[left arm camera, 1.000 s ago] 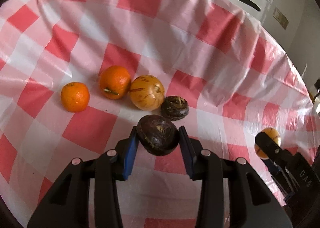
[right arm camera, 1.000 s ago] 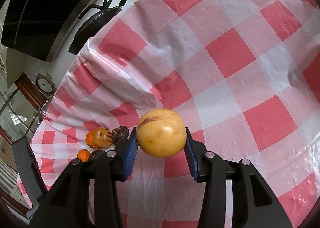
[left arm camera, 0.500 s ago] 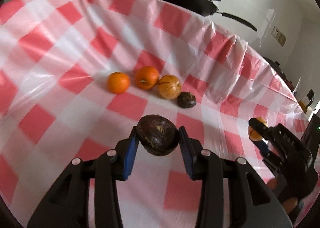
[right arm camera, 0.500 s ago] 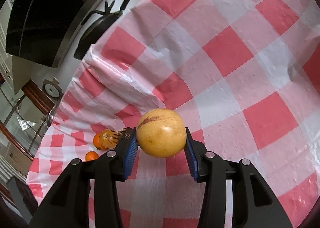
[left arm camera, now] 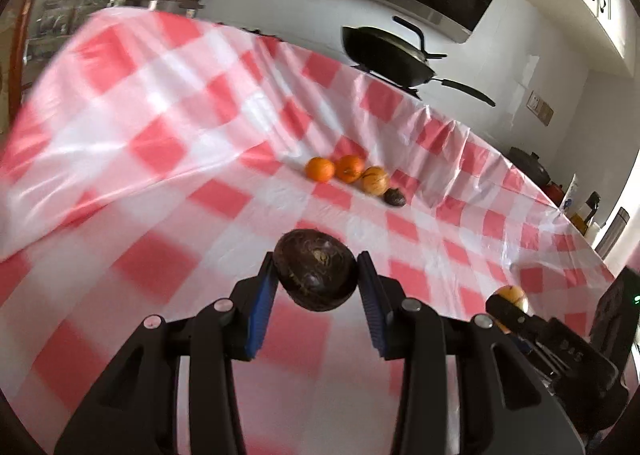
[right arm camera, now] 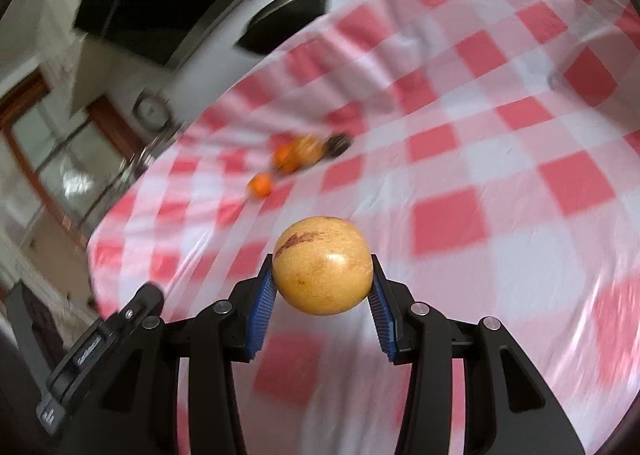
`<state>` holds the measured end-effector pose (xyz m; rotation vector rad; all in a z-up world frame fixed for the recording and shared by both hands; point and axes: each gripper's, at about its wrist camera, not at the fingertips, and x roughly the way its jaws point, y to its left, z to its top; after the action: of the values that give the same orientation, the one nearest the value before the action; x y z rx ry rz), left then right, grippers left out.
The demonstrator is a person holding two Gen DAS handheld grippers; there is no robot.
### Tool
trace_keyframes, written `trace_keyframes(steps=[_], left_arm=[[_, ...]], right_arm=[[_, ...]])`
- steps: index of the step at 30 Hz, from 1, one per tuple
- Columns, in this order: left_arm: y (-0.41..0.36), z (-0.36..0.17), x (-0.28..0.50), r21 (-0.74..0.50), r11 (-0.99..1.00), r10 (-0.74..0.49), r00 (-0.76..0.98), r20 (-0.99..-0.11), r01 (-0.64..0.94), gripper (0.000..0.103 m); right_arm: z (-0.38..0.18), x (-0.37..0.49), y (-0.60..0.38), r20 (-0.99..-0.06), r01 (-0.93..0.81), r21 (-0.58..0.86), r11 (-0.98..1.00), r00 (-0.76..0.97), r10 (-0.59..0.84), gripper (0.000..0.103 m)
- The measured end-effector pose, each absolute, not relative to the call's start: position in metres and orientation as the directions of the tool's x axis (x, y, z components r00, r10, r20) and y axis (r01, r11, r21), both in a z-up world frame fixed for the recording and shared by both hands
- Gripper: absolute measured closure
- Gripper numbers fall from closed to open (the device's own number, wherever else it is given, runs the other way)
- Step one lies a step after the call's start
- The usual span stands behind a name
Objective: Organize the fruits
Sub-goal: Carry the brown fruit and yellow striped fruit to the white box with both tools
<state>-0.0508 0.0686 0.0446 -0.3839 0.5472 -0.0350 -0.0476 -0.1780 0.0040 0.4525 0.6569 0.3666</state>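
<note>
My left gripper [left arm camera: 316,275] is shut on a dark brown fruit [left arm camera: 315,269], held above the checked tablecloth [left arm camera: 160,127]. My right gripper [right arm camera: 322,275] is shut on a yellow fruit [right arm camera: 322,265], also held above the cloth; it shows at the lower right of the left wrist view [left arm camera: 510,293]. Far off on the cloth lies a row: two oranges [left arm camera: 320,169] [left arm camera: 350,168], a striped yellow fruit [left arm camera: 375,180] and a small dark fruit [left arm camera: 395,197]. The same row is blurred in the right wrist view [right arm camera: 300,153].
A black pan [left arm camera: 386,55] stands on the stove behind the table. Bottles and a pot [left arm camera: 532,171] sit at the far right counter. A glass cabinet [left arm camera: 48,15] is at the back left. The cloth rises in a fold at the left.
Both grippers have pulled back and up from the fruit row, each still holding its fruit. The row now looks much smaller and farther.
</note>
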Motion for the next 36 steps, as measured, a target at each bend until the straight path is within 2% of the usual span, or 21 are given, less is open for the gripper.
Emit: trace_keyframes(steps=[4,10,20,26,29,36], left_arm=[[0.101,0.039,-0.095,-0.392,0.916,-0.141,0.848,-0.511,-0.084,0.062],[0.140,0.042,-0.140,-0.343,0.932,-0.073,0.862,-0.501,-0.120,0.062],[0.199,0.024,-0.206,-0.265,0.935,0.057,0.835,-0.548,-0.237,0.062],[0.226,0.023,-0.249,-0.165,0.934,0.181,0.816,-0.549,-0.318,0.062],[0.246,0.014,-0.269,-0.166,0.916,0.211,0.791,-0.575,-0.365,0.062],[0.295,-0.021,-0.311,-0.168,0.847,0.293,0.708,-0.643,-0.504,0.062]], right_arm=[[0.004,-0.080,-0.144,-0.515,-0.268,0.475,0.838,0.688,0.512,0.059],[0.006,-0.104,-0.104,-0.535,-0.350,0.426,0.834,0.646,0.544,0.059],[0.006,-0.143,-0.029,-0.574,-0.513,0.367,0.776,0.532,0.622,0.059],[0.011,-0.193,0.033,-0.583,-0.698,0.256,0.668,0.439,0.683,0.059],[0.008,-0.227,0.068,-0.600,-0.798,0.160,0.581,0.389,0.699,0.059],[-0.022,-0.289,0.126,-0.690,-0.928,0.041,0.371,0.242,0.682,0.059]])
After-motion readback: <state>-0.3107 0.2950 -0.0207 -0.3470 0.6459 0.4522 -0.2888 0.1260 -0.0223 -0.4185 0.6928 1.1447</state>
